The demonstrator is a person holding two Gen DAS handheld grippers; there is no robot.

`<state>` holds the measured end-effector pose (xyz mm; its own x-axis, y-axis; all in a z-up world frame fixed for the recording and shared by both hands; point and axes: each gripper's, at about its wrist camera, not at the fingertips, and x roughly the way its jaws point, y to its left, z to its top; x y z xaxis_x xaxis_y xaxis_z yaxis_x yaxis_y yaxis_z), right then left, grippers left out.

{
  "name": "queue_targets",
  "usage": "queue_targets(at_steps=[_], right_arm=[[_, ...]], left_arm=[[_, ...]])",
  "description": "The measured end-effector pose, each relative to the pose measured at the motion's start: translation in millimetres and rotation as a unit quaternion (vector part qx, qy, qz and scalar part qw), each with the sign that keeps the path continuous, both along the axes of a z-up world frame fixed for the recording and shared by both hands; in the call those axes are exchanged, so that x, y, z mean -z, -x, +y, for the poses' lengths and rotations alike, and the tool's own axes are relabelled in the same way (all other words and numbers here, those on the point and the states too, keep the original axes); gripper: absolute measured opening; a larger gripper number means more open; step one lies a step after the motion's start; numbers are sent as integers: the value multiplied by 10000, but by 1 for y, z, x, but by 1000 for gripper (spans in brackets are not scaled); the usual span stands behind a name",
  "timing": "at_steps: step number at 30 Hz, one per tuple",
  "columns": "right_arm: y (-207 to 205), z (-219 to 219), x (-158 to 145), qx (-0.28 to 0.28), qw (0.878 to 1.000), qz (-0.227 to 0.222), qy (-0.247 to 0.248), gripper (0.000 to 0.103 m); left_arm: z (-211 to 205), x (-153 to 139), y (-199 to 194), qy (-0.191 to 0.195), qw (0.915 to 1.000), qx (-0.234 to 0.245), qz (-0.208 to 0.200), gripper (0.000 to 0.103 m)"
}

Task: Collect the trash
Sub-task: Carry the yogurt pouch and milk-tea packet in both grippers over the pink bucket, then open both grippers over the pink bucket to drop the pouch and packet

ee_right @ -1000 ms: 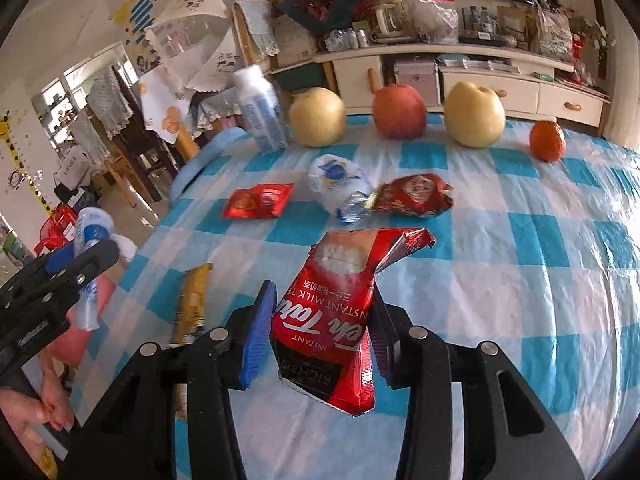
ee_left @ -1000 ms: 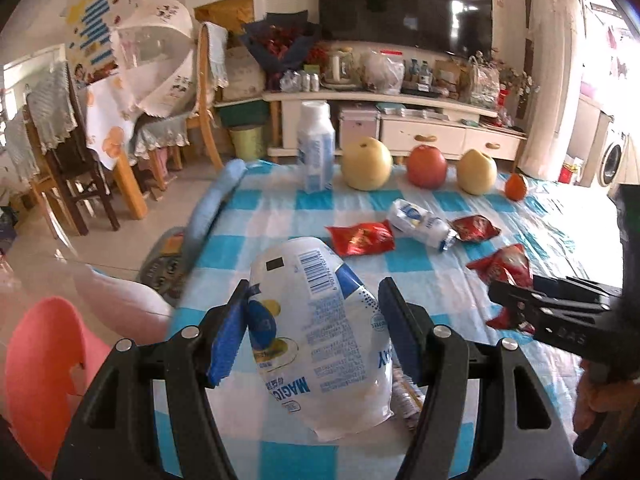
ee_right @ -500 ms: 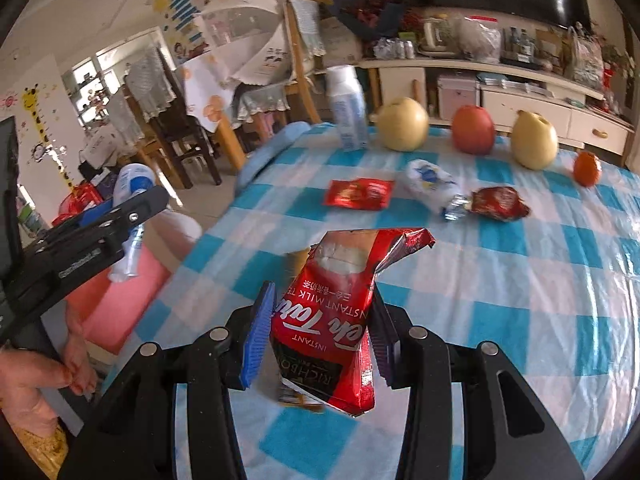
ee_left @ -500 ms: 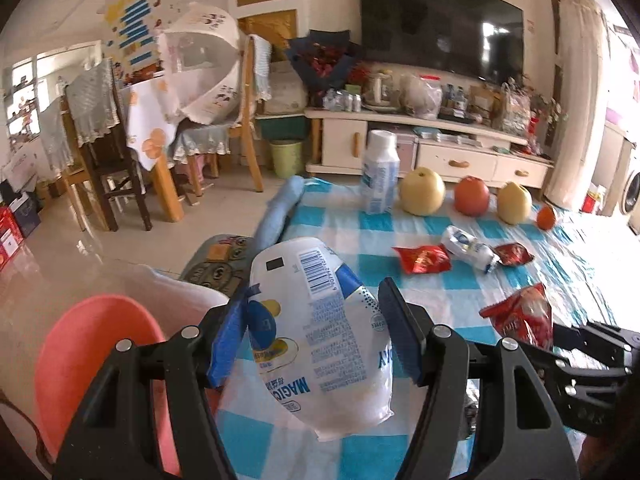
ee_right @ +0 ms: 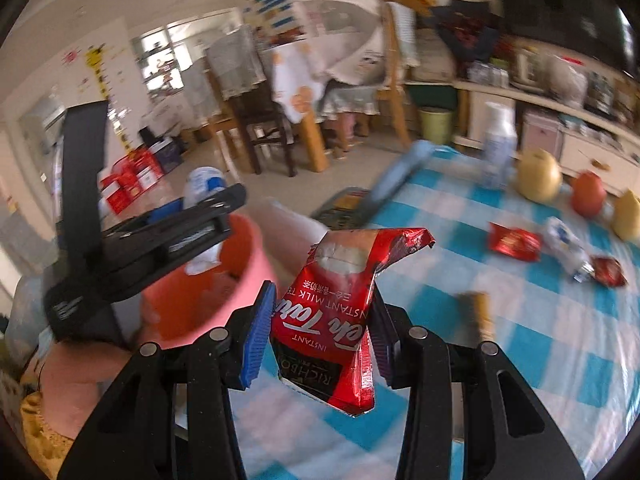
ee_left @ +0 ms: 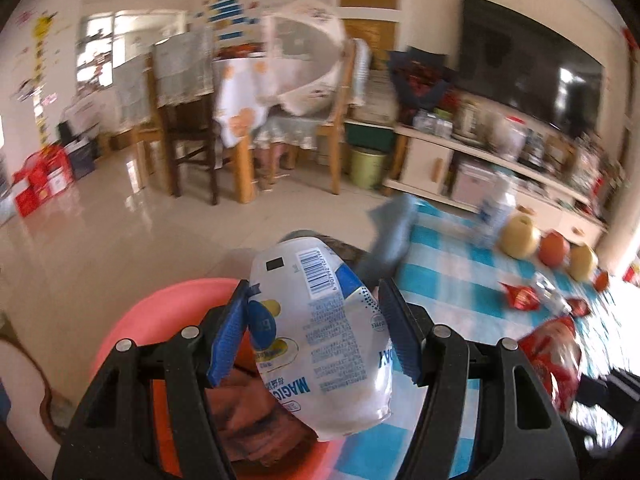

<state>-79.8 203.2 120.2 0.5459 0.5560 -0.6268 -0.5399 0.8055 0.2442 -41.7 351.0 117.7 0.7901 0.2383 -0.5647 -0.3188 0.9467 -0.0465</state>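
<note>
The crushed white plastic bottle [ee_left: 320, 332], light and yielding, is clamped mid-body by the left hand-held gripper [ee_left: 316, 336], while the limp, crinkly red milk-tea sachet [ee_right: 340, 312] is pinched across its middle by the right hand-held gripper [ee_right: 320, 332].

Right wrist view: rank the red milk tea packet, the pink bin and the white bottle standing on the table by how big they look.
1. pink bin, though partly hidden
2. red milk tea packet, close behind; it sits right at the camera between the right gripper fingers, so its real size is unsure
3. white bottle, clearly smallest and farthest

checked table [ee_right: 540, 344], wrappers [ee_right: 514, 243], probably fruit [ee_right: 538, 175]
</note>
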Motion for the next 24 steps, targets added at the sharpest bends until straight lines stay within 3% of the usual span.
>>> queue_targets(at_steps=[7,14,18,24], right_arm=[[4,73,-5,-594,9982,-52,-5,46],[-9,119,7,-787,9967,183,-65,51],[-15,106,8,-506,9978,258,-327,81],[-13,66,11,2,9992,242,-322,87]], left_arm=[[79,10,13,566,9940,-938,19,65],[117,19,19,1002,9859,-1336,25,66],[128,27,19,1249,9822,-1402,39,75],[108,20,16,972,9885,-1119,-282,84]])
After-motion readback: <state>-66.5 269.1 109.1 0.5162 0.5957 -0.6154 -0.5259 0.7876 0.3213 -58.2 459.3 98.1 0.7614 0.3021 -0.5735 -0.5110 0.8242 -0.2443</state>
